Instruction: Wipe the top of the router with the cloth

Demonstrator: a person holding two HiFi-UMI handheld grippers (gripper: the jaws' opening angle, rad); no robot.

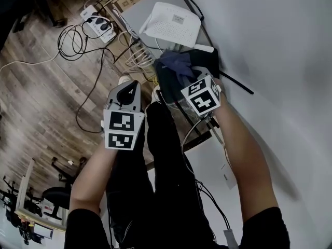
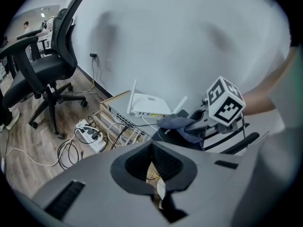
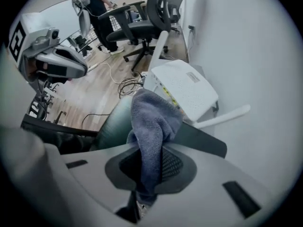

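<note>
The white router [image 1: 171, 23] lies flat on a grey network box [image 1: 136, 10] by the wall, its antennas spread out. In the right gripper view the router [image 3: 183, 90] is just beyond the blue-grey cloth [image 3: 154, 122]. My right gripper [image 3: 150, 167] is shut on that cloth, which bunches up above the jaws. The head view shows the cloth [image 1: 176, 64] hanging short of the router's near edge, not touching it. My left gripper [image 1: 129, 90] hovers to the left over the floor, jaws shut with nothing between them [image 2: 152, 162].
A white power strip [image 1: 97, 25] and loose cables [image 1: 78, 40] lie on the wooden floor left of the box. A dark rounded object [image 1: 168, 87] sits under the right gripper. An office chair [image 2: 42, 70] stands further left. The white wall [image 1: 270, 45] runs along the right.
</note>
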